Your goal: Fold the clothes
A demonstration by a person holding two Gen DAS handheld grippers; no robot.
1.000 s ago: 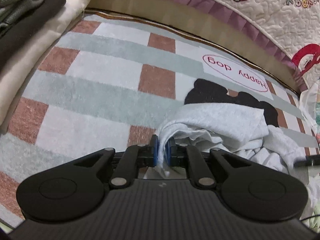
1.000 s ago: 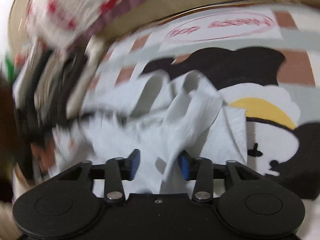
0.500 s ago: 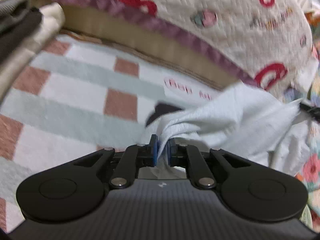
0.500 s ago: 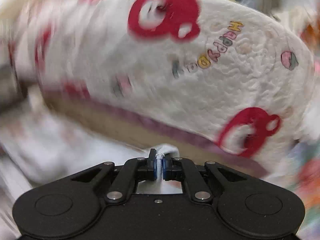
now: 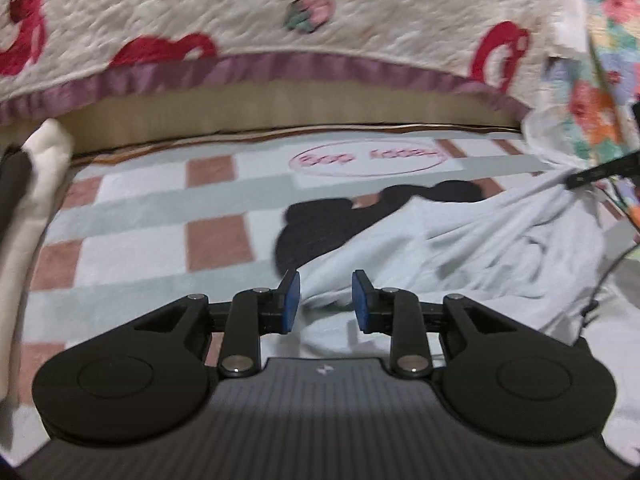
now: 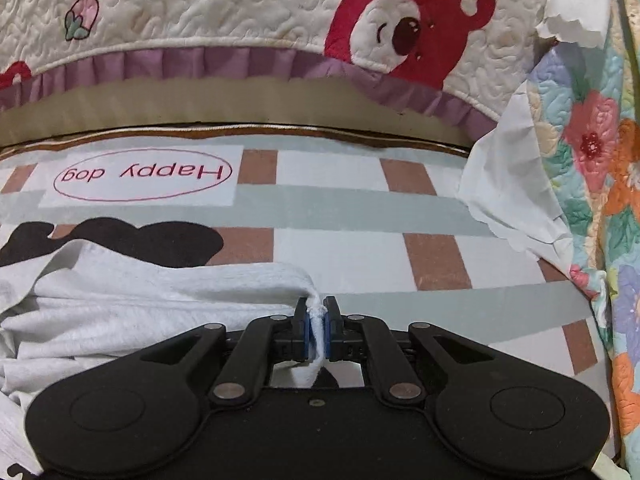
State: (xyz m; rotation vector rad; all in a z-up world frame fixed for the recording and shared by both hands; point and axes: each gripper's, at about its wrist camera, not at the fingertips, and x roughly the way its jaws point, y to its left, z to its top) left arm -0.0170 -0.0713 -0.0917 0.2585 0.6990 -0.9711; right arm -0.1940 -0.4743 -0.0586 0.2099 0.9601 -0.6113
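The left gripper [image 5: 325, 294], clamped on cloth half a second ago, is now seen with its blue pads parted wide – the pale grey, soft knit garment [image 5: 460, 248] has been released and lies rumpled just ahead of and right of it. The right gripper [image 6: 316, 322] is pinched narrowly on a bunched edge of the same garment [image 6: 120, 300], which trails off to its left. A corner seems to have been laid down, the other kept in hand for spreading or folding. Beneath lies a plush checked mat [image 6: 340, 252] of white, grey-green and brown squares – a quilted, bear-printed bedspread [image 6: 240, 20] hangs beyond.
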